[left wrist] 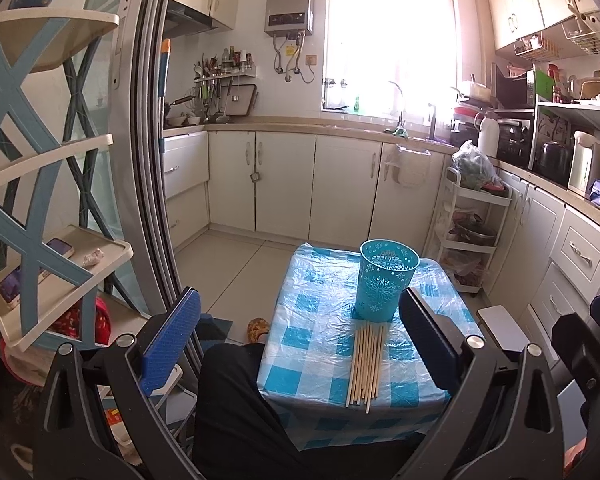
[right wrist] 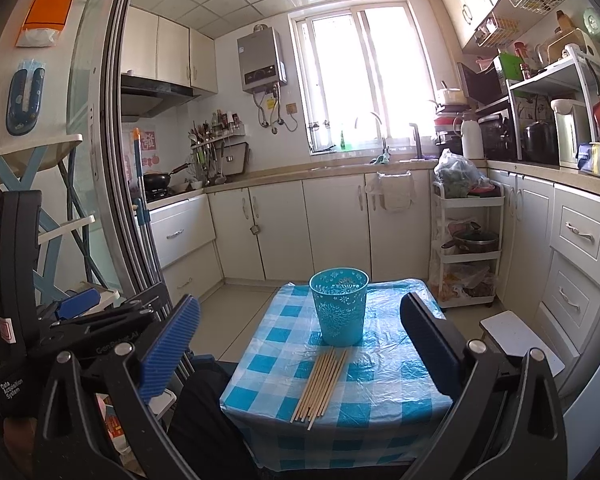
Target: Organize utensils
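Observation:
Several wooden chopsticks [left wrist: 366,362] lie in a bundle on a small table with a blue checked cloth [left wrist: 316,360]. A turquoise perforated holder cup [left wrist: 386,278] stands upright just behind them. My left gripper [left wrist: 300,344] is open and empty, held back above the table's near edge. In the right wrist view the chopsticks [right wrist: 320,384] and the cup [right wrist: 339,306] show on the table [right wrist: 380,396]. My right gripper [right wrist: 300,344] is open and empty, also short of the table. The left gripper's body [right wrist: 72,320] shows at the left of that view.
A blue and white shelf rack [left wrist: 40,240] with phones stands at the left by a sliding door frame [left wrist: 148,160]. A white trolley [left wrist: 472,232] and cabinets stand at the right. My dark-clothed leg [left wrist: 236,400] is next to the table's left side.

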Demonstrator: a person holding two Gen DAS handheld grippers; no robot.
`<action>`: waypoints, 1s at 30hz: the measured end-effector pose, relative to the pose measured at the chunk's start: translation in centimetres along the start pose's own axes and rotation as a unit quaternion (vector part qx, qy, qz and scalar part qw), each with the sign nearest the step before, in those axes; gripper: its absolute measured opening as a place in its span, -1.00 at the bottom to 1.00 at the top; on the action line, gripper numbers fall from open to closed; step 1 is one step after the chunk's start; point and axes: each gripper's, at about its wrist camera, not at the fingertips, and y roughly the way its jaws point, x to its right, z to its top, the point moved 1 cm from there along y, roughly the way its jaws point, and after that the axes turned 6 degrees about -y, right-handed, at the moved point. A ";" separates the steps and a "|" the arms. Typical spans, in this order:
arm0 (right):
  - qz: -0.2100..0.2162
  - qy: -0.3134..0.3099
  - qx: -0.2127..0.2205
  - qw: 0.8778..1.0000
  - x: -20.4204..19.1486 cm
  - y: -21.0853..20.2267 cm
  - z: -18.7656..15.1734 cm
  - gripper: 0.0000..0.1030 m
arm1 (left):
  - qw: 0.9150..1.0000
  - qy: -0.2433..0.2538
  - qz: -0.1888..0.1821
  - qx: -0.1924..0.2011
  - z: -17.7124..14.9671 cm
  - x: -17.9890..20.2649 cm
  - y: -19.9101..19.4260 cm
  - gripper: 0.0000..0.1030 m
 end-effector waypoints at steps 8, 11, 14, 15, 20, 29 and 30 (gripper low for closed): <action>-0.013 -0.007 -0.117 0.993 2.2 6.8 -2.0 0.87 | 0.997 -0.003 -0.019 -0.081 -1.2 0.2 7.5 0.85; -0.014 0.013 -0.156 0.988 3.9 10.5 -3.8 0.87 | 0.993 0.003 -0.027 -0.116 -2.4 0.7 11.7 0.85; -0.017 0.026 -0.185 0.982 5.6 14.2 -5.8 0.87 | 0.989 0.022 -0.015 -0.144 -3.7 1.5 15.6 0.85; -0.018 0.031 -0.187 0.982 6.2 15.3 -6.7 0.87 | 0.987 0.028 -0.015 -0.158 -4.3 1.8 17.1 0.85; -0.030 0.036 -0.234 0.971 9.1 20.4 -10.0 0.49 | 0.978 0.045 -0.010 -0.202 -6.5 2.7 22.4 0.85; -0.004 0.067 -0.303 0.951 8.8 27.3 -14.2 -0.01 | 0.962 0.050 -0.001 -0.267 -9.5 3.2 29.4 0.85; 0.002 0.073 -0.307 0.949 8.6 28.3 -14.5 -0.07 | 0.961 0.052 0.002 -0.271 -9.8 3.2 30.1 0.85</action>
